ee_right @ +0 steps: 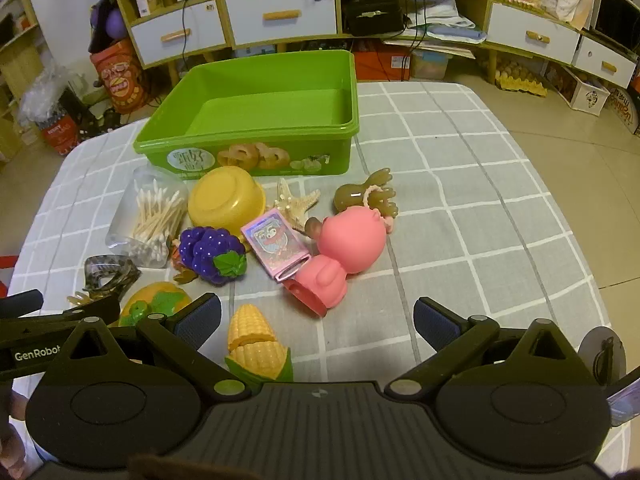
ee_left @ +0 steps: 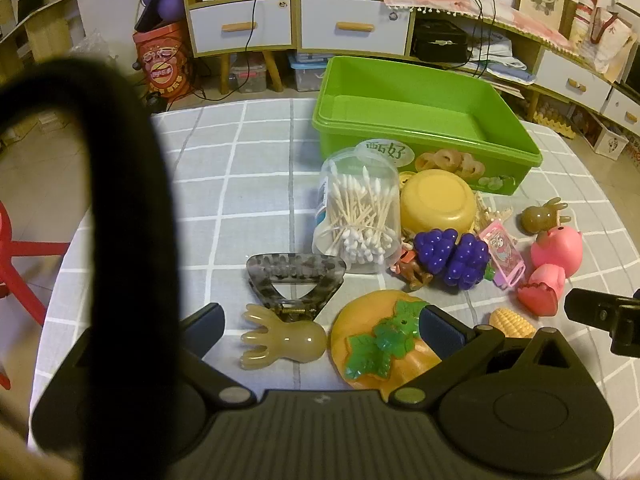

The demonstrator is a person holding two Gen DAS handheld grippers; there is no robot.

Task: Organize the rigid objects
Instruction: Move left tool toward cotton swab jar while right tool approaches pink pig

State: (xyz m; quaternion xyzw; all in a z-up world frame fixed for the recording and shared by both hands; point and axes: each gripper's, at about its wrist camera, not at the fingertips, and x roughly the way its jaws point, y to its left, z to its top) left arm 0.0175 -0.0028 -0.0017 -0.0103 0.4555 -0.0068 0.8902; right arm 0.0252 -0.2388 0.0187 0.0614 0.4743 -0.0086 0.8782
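An empty green box (ee_left: 420, 120) (ee_right: 256, 112) stands at the back of the checked tablecloth. In front of it lie a cotton swab jar (ee_left: 356, 220), an upturned yellow bowl (ee_right: 226, 200), purple grapes (ee_right: 212, 252), a pink card pack (ee_right: 276, 248), a pink pig toy (ee_right: 344, 248) and a starfish (ee_right: 294, 204). My left gripper (ee_left: 322, 330) is open above a tan hand-shaped massager (ee_left: 280, 340) and an orange fruit toy (ee_left: 380, 344), behind which lies a hair claw clip (ee_left: 294, 276). My right gripper (ee_right: 318, 322) is open, with a toy corn (ee_right: 256, 344) near its left finger.
A second tan massager (ee_right: 368, 198) lies behind the pig. A black strap (ee_left: 120, 200) blocks the left of the left wrist view. Beyond the round table (ee_right: 500, 200) are low cabinets with drawers (ee_right: 280, 16) and a red chair (ee_left: 20, 256) at left.
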